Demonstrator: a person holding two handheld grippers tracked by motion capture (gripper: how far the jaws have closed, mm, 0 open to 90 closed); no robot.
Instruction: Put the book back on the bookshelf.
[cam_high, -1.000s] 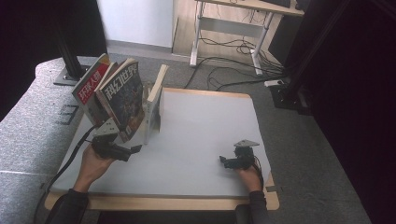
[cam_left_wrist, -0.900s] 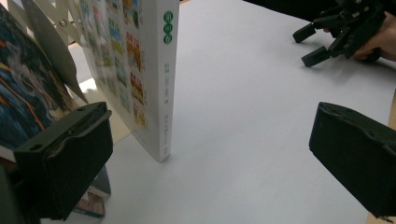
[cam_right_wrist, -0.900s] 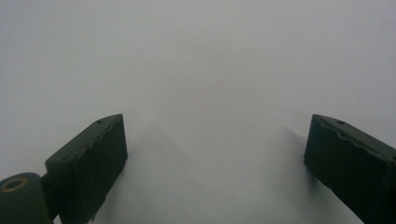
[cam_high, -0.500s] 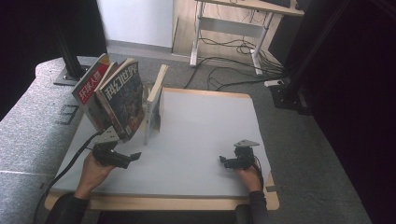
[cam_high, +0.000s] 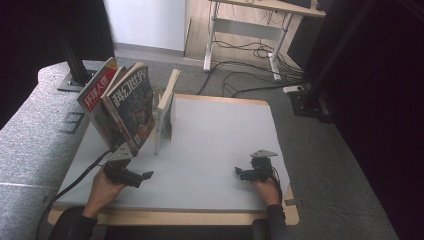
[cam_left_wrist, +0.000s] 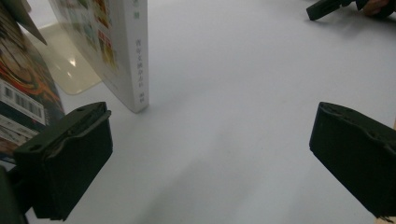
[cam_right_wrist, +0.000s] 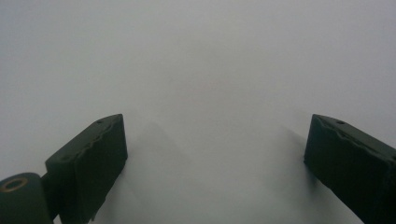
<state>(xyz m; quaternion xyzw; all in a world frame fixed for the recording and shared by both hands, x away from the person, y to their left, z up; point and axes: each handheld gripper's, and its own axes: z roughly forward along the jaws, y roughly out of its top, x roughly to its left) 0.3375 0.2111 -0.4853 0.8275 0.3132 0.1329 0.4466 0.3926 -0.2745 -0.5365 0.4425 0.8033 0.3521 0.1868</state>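
Three books stand at the table's far left: a red-covered one (cam_high: 98, 93), a magazine with large white characters (cam_high: 131, 107), and a pale book (cam_high: 163, 112) leaning against a clear bookend. My left gripper (cam_high: 146, 176) rests low on the white tabletop (cam_high: 220, 135), in front of the books, jaws wide apart and empty. In the left gripper view the pale book's spine (cam_left_wrist: 135, 51) stands just ahead of the left jaw, with the magazine cover (cam_left_wrist: 23, 88) at the left edge. My right gripper (cam_high: 239, 173) lies near the front right, open over bare table.
The clear bookend's base (cam_left_wrist: 65, 60) lies flat behind the pale book. A grey padded surface (cam_high: 30, 130) borders the table on the left. A desk frame with cables (cam_high: 245, 45) stands on the floor beyond the far edge. The table's wooden rim (cam_high: 200, 217) runs along the front.
My left gripper has drawn back from the books toward the front edge and a little lower. The right gripper has stayed put.
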